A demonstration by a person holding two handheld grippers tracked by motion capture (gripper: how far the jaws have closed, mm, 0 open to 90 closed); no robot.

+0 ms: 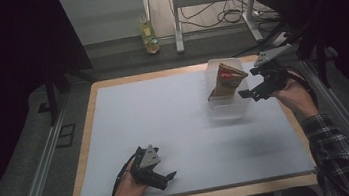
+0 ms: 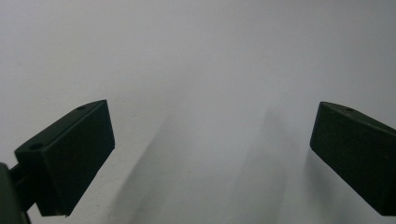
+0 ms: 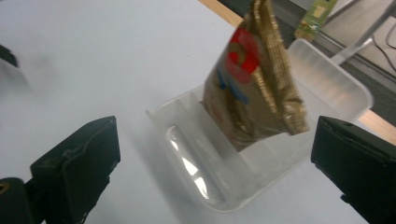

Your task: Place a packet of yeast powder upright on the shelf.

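Because the right gripper (image 3: 215,154) hangs with its jaws spread wide and nothing between them, the gold snack bag (image 3: 254,79) just ahead of it has no support but the clear plastic bin (image 3: 196,154) it stands in. The bag rests in the bin's farther compartment, leaning back toward the far wall, its crimped top well above the rim. Nearest the jaws lies the empty front compartment, so a low approach would likely strike the bin's near wall and shove the light container across the white table (image 1: 165,124). A grab at the crimped top could tip the bag or lift the bin with it. Farther off, near the table's front edge, the left gripper (image 1: 165,179) rests open on the surface, too distant to steady anything.
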